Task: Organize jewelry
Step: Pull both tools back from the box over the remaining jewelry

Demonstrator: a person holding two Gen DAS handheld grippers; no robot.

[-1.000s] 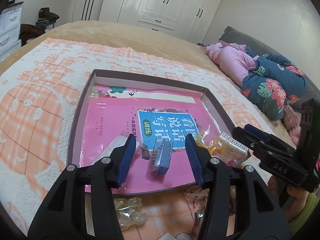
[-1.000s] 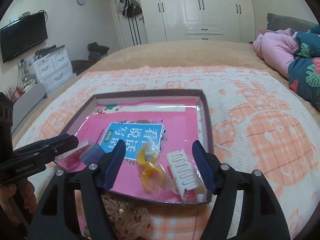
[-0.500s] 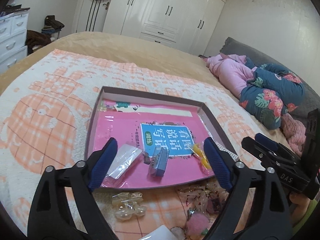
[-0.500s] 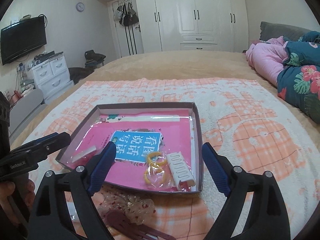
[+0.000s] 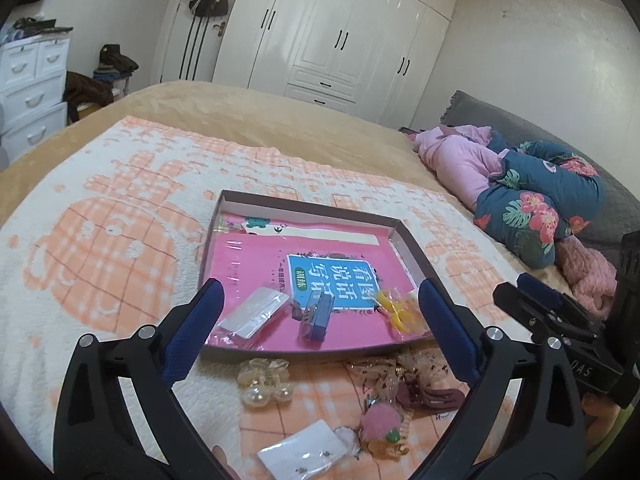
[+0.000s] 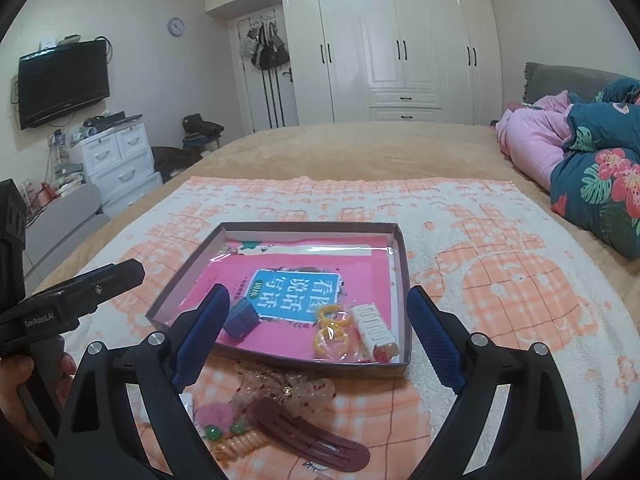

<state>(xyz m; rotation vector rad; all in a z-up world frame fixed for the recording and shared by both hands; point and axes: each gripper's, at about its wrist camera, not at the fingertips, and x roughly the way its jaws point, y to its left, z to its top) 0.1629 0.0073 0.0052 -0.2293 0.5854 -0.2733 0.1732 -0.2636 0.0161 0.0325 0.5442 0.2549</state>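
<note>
On the blanket spread over the bed, a shallow box lined with a pink book cover holds what is already sorted. Along its near edge, left to right in the left wrist view: a clear flat packet, a small blue case and a bag of yellow rings. The unsorted pieces lie on the blanket just outside that near edge: a pearl cluster in clear wrap, a white earring card, a pink pom-pom, and a sheer spotted scrunchie with a maroon hair clip beside it.

The left gripper hangs above the box's near edge with its jaws spread wide and nothing between them. The right gripper is likewise wide open and empty, above the same edge.

All of this looks light. The wrapped pearls and bagged rings will likely be slippery and crinkly, best pinched at the bulk rather than the film. The scrunchie is soft and can be taken anywhere. The clip is stiff and flat against the fleece, so a grip across its narrow width seems best. The card is thin and may need an edge lifted first.

Only the right wrist view shows the white comb-like clip in the box's near right corner and the clip's full length. Only the left shows the pearls, the card and the packet.
</note>
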